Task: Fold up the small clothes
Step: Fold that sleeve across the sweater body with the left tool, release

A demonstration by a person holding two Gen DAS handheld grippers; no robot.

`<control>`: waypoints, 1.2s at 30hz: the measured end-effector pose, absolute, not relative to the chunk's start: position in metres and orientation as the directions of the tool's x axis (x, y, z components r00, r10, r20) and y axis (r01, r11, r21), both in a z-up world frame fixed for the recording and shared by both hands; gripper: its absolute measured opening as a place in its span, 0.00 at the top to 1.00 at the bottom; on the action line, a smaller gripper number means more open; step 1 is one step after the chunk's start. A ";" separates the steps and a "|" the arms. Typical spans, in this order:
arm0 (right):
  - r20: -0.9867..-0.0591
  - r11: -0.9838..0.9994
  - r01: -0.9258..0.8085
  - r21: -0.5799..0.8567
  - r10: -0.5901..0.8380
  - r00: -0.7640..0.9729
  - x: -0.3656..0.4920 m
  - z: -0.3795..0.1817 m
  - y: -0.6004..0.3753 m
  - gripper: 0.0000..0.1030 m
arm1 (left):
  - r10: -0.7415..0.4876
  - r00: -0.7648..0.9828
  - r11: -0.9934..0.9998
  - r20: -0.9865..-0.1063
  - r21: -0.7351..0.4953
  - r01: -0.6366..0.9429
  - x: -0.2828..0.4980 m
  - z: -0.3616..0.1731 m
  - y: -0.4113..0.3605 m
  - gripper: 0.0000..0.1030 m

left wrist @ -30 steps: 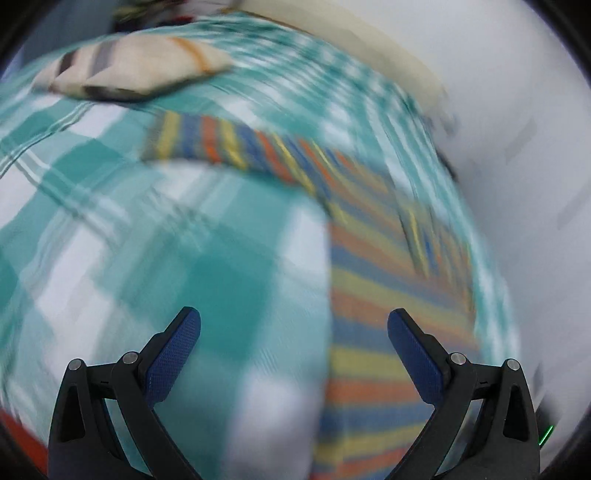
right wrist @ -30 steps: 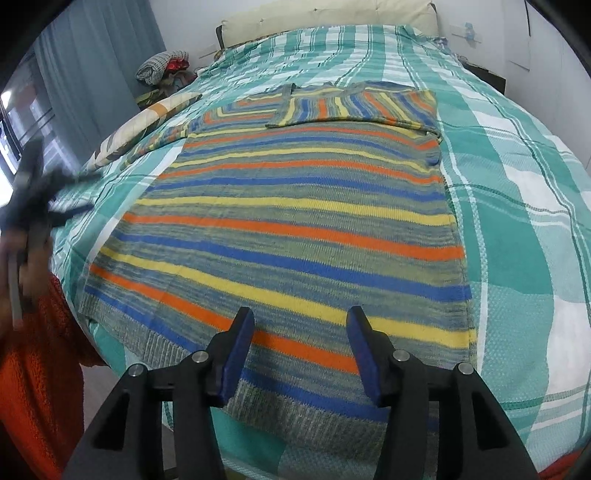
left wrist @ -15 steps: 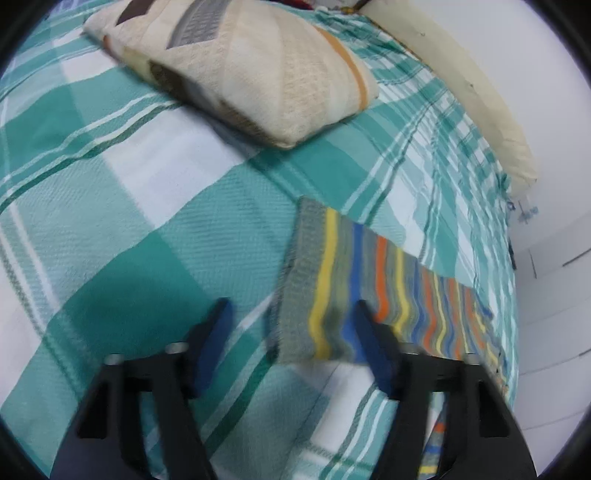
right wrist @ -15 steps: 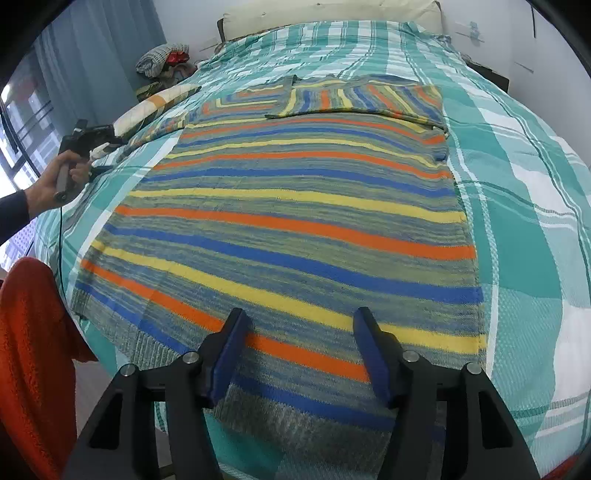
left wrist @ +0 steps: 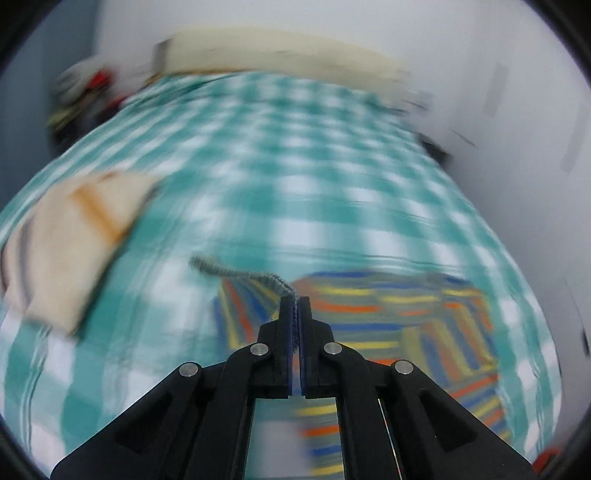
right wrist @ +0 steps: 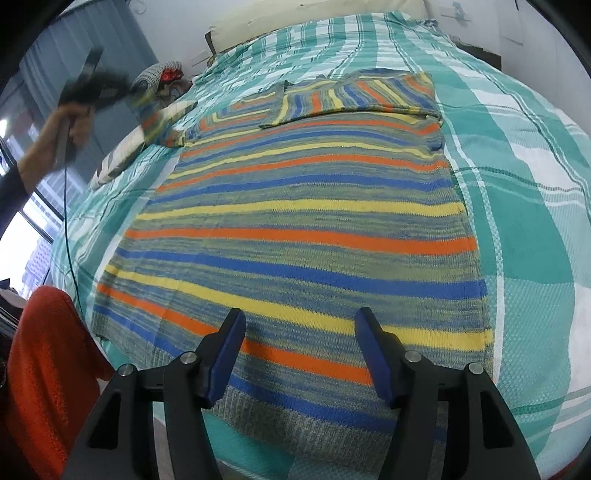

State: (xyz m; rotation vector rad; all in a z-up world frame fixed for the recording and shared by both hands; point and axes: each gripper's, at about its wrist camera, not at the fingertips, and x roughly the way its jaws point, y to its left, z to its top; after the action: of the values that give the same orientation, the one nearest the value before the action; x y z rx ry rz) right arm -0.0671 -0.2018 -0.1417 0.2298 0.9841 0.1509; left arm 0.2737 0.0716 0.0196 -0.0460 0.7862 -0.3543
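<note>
A knitted sweater [right wrist: 295,221] striped in orange, blue and yellow lies flat on the bed, its right sleeve folded across the chest. My left gripper [left wrist: 294,301] is shut on the grey ribbed cuff [left wrist: 236,273] of the other sleeve and holds it above the bed; the left wrist view is blurred. The right wrist view shows that left gripper [right wrist: 92,88] raised at the far left in a person's hand, the sleeve [right wrist: 155,118] hanging from it. My right gripper [right wrist: 299,325] stands open just above the sweater's hem, with nothing between its pads.
A teal and white checked cover [right wrist: 535,221] spreads over the bed. A beige patterned pillow [left wrist: 66,240] lies at the left edge. An orange cloth [right wrist: 48,369] hangs at the near left, a pile of clothes [right wrist: 159,74] sits beyond the bed's far left corner, and a cream headboard [right wrist: 295,18] backs it.
The left gripper closed on the sleeve cuff and lifted it up off the bed. The right gripper widened slightly and stayed over the hem.
</note>
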 end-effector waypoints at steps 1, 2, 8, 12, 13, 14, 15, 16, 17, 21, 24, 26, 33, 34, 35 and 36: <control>-0.805 0.965 -0.023 0.261 0.231 0.547 -0.067 -0.141 -0.202 0.40 | -0.358 0.642 0.926 -0.678 -0.168 0.339 0.271 0.023 0.046 1.00; -0.803 0.965 -0.025 0.263 0.233 0.548 -0.067 -0.141 -0.202 0.40 | -0.387 0.629 0.909 -0.675 -0.166 0.382 0.267 0.023 0.022 1.00; -0.803 0.967 -0.035 0.253 0.230 0.549 -0.069 -0.141 -0.200 0.40 | -0.425 0.534 0.861 -0.731 -0.143 0.489 0.253 -0.031 -0.088 0.51; -0.805 0.969 -0.042 0.242 0.225 0.549 -0.069 -0.141 -0.198 0.40 | -0.446 0.463 0.850 -0.766 -0.200 0.488 0.222 -0.071 -0.100 0.34; -0.804 0.969 -0.044 0.243 0.226 0.549 -0.070 -0.140 -0.198 0.40 | -0.463 0.440 0.845 -0.769 -0.233 0.481 0.214 -0.077 -0.093 0.34; -0.803 0.968 -0.044 0.248 0.231 0.550 -0.070 -0.140 -0.199 0.40 | -0.483 0.428 0.842 -0.764 -0.271 0.467 0.204 -0.080 -0.081 0.34; -0.802 0.967 -0.044 0.252 0.235 0.549 -0.071 -0.140 -0.199 0.40 | -0.496 0.427 0.843 -0.756 -0.299 0.448 0.197 -0.082 -0.066 0.31; -0.802 0.966 -0.044 0.257 0.238 0.548 -0.071 -0.140 -0.200 0.40 | -0.496 0.437 0.848 -0.751 -0.310 0.430 0.193 -0.083 -0.055 0.30; -0.802 0.964 -0.043 0.262 0.242 0.546 -0.071 -0.141 -0.201 0.40 | -0.479 0.463 0.863 -0.746 -0.304 0.402 0.190 -0.082 -0.038 0.29; -0.806 0.964 -0.039 0.262 0.241 0.541 -0.068 -0.142 -0.199 0.39 | -0.284 0.602 0.956 -0.747 -0.170 0.240 0.211 -0.069 0.011 0.29; -0.810 0.969 -0.043 0.242 0.226 0.541 -0.068 -0.142 -0.195 0.38 | -0.216 0.641 0.976 -0.736 -0.138 0.170 0.236 -0.063 0.030 0.29; -0.814 0.974 -0.046 0.221 0.210 0.542 -0.068 -0.143 -0.192 0.37 | -0.140 0.636 0.987 -0.759 -0.054 0.153 0.252 -0.076 0.028 0.27; -0.825 0.982 -0.058 0.180 0.183 0.535 -0.069 -0.146 -0.188 0.37 | 0.021 0.552 0.967 -0.833 0.157 0.199 0.251 -0.140 0.021 0.09; -0.825 0.982 -0.060 0.180 0.184 0.535 -0.070 -0.146 -0.188 0.37 | 0.016 0.555 0.968 -0.832 0.152 0.200 0.243 -0.133 0.025 0.09; -0.825 0.981 -0.061 0.181 0.186 0.534 -0.070 -0.146 -0.189 0.37 | -0.002 0.568 0.968 -0.823 0.140 0.206 0.234 -0.127 0.028 0.09; -0.825 0.981 -0.063 0.184 0.189 0.533 -0.070 -0.146 -0.190 0.37 | -0.019 0.593 0.969 -0.805 0.131 0.209 0.219 -0.119 0.033 0.09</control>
State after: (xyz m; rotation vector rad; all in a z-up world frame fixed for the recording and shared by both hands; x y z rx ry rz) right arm -0.0701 -0.1896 -0.1457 0.1376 0.9979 0.1505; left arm 0.2189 0.0332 -0.1188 0.2211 0.9285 -0.1334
